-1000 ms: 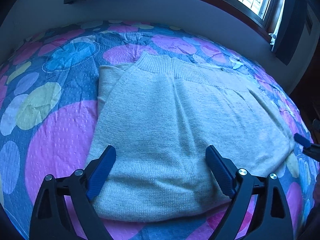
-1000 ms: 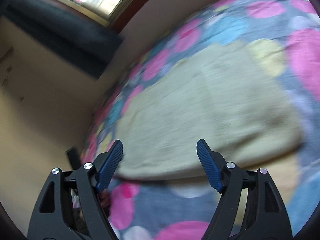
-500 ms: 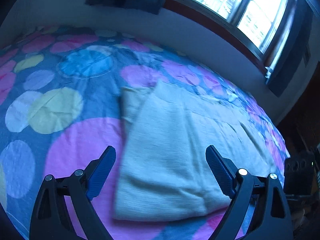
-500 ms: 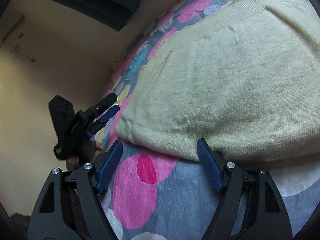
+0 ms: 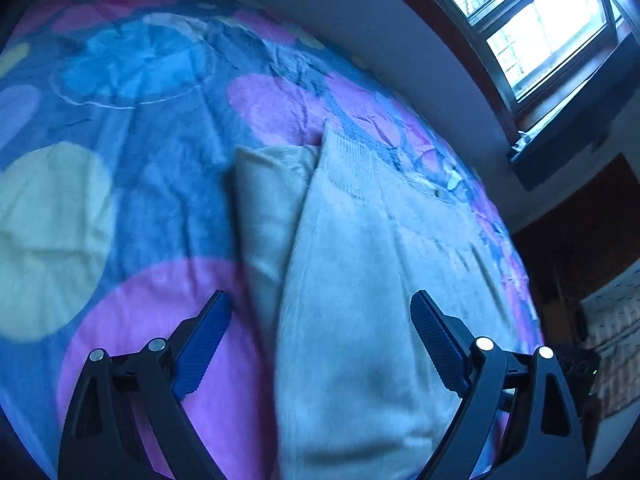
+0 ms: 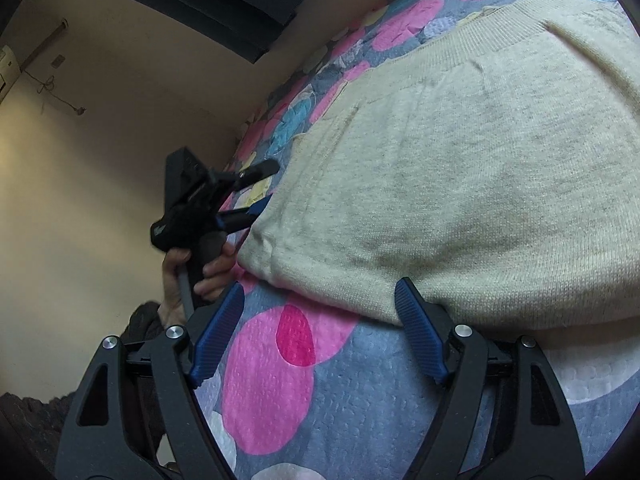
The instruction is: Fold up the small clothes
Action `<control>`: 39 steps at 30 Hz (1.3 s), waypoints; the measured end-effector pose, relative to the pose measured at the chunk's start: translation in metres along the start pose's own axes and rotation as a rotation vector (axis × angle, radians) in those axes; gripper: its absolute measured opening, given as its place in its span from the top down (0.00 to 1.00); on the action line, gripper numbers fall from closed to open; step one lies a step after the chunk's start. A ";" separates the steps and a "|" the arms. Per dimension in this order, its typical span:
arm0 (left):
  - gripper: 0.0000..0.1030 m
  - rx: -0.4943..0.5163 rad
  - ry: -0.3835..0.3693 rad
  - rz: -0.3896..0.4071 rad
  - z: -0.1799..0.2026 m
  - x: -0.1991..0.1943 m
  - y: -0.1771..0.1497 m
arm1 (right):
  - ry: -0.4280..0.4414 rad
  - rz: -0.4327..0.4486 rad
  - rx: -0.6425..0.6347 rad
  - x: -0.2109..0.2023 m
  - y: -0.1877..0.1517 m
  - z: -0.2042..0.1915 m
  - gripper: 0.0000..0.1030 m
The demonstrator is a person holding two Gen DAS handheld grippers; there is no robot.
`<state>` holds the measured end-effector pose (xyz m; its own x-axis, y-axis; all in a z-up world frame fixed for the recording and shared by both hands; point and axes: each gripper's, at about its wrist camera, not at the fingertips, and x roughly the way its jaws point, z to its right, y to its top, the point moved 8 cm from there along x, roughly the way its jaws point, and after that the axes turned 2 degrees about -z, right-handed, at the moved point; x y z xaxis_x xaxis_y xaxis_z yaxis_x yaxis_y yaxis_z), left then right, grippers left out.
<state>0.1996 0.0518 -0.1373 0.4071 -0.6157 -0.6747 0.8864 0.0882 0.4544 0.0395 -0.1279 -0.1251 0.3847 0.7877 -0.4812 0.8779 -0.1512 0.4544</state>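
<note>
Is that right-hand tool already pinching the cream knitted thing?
No. The right tool stands open over the spotted bedspread, with the cream knit garment lying just beyond its fingertips, not clamped.

Folded sweater point(image 6: 460, 184) lies on the bedspread point(image 6: 340, 400), window point(image 5: 532, 20) beyond it

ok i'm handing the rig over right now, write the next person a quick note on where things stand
Left gripper: open, holding nothing, jaws over the left edge of the cream knit garment.
Right gripper: open, holding nothing, just short of the garment's near fold.
The garment lies flat on the spotted bedspread, already folded at least once, ribbed hem on the far side.
Done: a first fold.
Left: probably grip the near edge at both corners and fold again.
</note>
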 end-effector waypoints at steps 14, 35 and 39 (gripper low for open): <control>0.31 -0.025 -0.040 -0.032 0.011 0.013 0.003 | 0.002 -0.001 -0.012 0.003 0.001 -0.003 0.23; 0.88 0.236 0.175 0.017 0.130 0.002 0.028 | 0.013 0.004 -0.010 0.001 0.001 -0.005 0.22; 0.88 0.353 0.198 -0.027 0.183 0.041 0.023 | 0.014 0.005 -0.008 0.000 0.000 -0.006 0.22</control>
<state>0.1965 -0.1147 -0.0483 0.4498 -0.4482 -0.7726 0.7815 -0.2212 0.5833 0.0384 -0.1244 -0.1210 0.3846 0.7954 -0.4684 0.8739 -0.1503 0.4624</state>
